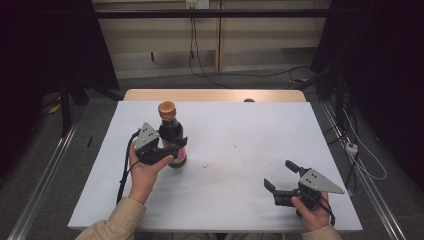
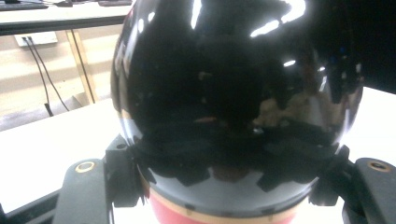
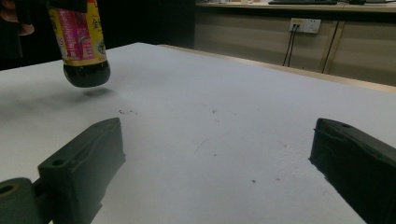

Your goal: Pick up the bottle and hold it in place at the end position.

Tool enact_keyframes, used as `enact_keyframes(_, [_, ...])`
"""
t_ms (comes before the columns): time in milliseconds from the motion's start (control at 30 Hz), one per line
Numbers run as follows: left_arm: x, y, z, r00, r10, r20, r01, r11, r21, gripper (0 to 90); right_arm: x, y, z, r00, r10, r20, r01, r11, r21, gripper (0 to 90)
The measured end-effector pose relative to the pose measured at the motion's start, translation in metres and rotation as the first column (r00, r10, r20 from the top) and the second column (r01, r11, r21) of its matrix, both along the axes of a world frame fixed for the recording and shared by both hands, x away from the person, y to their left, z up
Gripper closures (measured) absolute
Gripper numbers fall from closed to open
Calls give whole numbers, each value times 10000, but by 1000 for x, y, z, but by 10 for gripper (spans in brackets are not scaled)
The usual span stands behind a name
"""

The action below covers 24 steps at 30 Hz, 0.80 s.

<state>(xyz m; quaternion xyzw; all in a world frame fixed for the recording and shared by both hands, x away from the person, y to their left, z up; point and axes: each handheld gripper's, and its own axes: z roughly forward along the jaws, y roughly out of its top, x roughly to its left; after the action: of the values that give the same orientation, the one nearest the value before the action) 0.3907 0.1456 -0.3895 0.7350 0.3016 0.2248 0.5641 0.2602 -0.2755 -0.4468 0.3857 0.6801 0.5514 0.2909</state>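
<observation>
Black jaws of the left hand-held gripper (image 1: 167,150) are clamped around the dark bottle (image 1: 171,135), taking it at the rounded shoulder just above the red and yellow label. In the left gripper view the glossy body (image 2: 233,93) bulges between the two pads, which press it from either side. Seen from the right gripper view, the bottle's base (image 3: 86,74) hangs clear of the white surface (image 1: 240,150) with a shadow beneath, so it is lifted, upright, over the left part of the surface.

Judging by its shine and dark fill, the bottle is probably glass or hard plastic full of liquid: stiff, fairly heavy for its size, and slippery where the wall curves. A hold on the shoulder could slide towards the neck if it tilts; lower down on the straight labelled band the pads would likely seat better. The brown cap (image 1: 167,108) is on, so spilling seems unlikely, but a drop might crack it.

Further out, the right hand-held gripper (image 1: 281,176) rests near the front right edge, its jaws spread wide and holding nothing, well apart from the bottle. Between them lie only faint specks; cables trail on the floor beyond.
</observation>
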Motion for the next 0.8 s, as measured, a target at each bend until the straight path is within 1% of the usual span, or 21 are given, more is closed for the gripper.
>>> enact_keyframes(33, [2, -3, 0, 10000, -61, 62, 60, 10000, 23, 303, 0, 0, 0, 10000, 2, -11, -2, 10000, 0, 22])
enact_keyframes(100, [2, -4, 0, 9999, -100, 49, 100, 9999, 26, 303, 0, 0, 0, 10000, 11, -21, -11, 10000, -4, 22])
enact_keyframes(133, [2, -7, 0, 9999, -100, -74, 99, 9998, -152, 303, 0, 0, 0, 10000, 22, -22, -22, 10000, -22, 22])
enact_keyframes(167, [4, -7, 0, 9999, -133, 9, 133, 9999, -33, 303, 0, 0, 0, 10000, 22, -22, -22, 10000, -22, 22])
enact_keyframes(233, [6, -9, 1, 9998, -170, 68, 169, 9998, 40, 303, 0, 0, 0, 10000, 18, -20, -18, 10000, 15, 22])
enact_keyframes(300, [7, -12, 1, 9998, -182, 31, 182, 9998, -37, 303, -1, -1, 0, 10000, 10, -22, -10, 10000, -3, 22])
enact_keyframes(467, [12, -18, 2, 9997, -222, 35, 223, 9997, -75, 303, -1, -1, 0, 10000, -18, 0, 18, 10000, 19, 22])
enact_keyframes(500, [14, -20, 3, 9996, -294, 36, 294, 9996, 3, 303, -1, -1, 0, 10000, -30, -30, 30, 10000, 26, 22])
enact_keyframes(567, [14, -22, 3, 9995, -316, 35, 317, 9995, -36, 303, -1, -1, 0, 10000, -50, -43, 50, 10000, 80, 22])
enact_keyframes(800, [19, -31, 2, 9986, -527, 8, 527, 9986, 84, 303, -1, -2, 0, 10000, -61, 6, 61, 10000, 46, 22])
